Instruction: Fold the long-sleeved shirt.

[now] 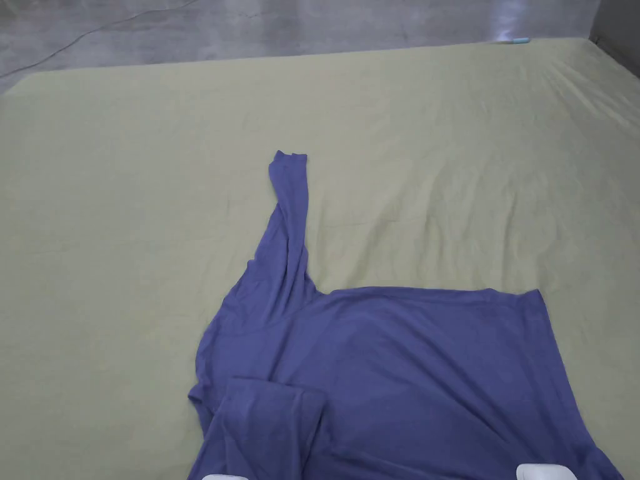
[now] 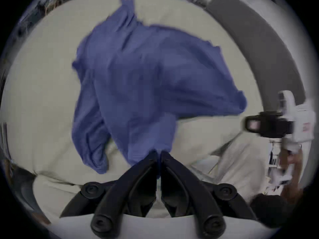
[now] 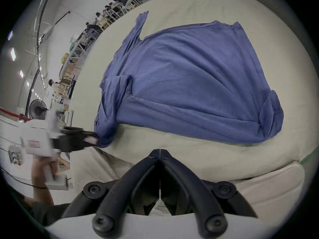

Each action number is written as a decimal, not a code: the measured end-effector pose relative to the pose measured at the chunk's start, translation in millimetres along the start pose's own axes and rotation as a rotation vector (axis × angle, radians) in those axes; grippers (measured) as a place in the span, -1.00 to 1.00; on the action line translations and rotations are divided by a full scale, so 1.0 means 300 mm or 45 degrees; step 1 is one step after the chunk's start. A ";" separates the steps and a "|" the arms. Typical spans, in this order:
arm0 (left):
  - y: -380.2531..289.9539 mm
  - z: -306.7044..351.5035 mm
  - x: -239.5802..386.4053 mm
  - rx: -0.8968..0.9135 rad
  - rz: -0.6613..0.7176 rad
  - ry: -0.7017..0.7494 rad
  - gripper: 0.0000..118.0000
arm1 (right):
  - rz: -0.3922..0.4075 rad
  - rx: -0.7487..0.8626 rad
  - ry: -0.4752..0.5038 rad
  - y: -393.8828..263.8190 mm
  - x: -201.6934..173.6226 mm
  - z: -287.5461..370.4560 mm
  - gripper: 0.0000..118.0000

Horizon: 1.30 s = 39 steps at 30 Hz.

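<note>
Head cam looked down across the bed (image 1: 125, 156) from its near edge. Both gripper cams sat low at that edge, facing inward, close; all shared the shirt (image 1: 406, 362).

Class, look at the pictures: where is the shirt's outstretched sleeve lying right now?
In the head view the sleeve lies flat on the green sheet, running from the left shoulder of the blue shirt toward the far edge.

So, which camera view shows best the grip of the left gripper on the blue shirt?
The left gripper view: the left gripper is shut on the blue shirt. The right gripper view shows it side-on, blurred; the head view shows just its top.
</note>
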<state>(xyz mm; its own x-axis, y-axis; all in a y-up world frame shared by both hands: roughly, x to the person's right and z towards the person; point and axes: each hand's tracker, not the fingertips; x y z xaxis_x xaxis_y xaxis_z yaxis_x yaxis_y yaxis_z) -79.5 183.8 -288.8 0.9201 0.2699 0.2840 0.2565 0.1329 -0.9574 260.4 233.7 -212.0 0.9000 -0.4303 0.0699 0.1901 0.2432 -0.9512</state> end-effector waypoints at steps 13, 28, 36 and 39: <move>0.286 0.351 -0.081 0.480 0.112 -0.208 1.00 | 0.049 0.053 0.029 0.071 -0.029 0.030 -0.96; 0.925 -0.028 -0.370 0.346 0.197 0.290 0.91 | -0.048 -0.026 -0.002 0.101 0.062 -0.041 -0.96; 0.923 -0.096 -0.251 0.327 -0.050 0.460 -0.99 | -0.020 0.095 -0.340 0.368 0.162 -0.047 -0.96; 0.876 -0.051 -0.147 0.346 -0.135 0.377 -0.99 | 0.002 0.211 -0.406 0.571 0.237 -0.052 -0.96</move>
<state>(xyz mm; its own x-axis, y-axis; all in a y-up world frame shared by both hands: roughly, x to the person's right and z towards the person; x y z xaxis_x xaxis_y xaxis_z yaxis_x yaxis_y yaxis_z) -48.3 192.2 -553.7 0.9484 -0.0398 0.3146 0.3034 0.4025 -0.8637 350.9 231.3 -374.8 0.9725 -0.1433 0.1834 0.2260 0.3926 -0.8915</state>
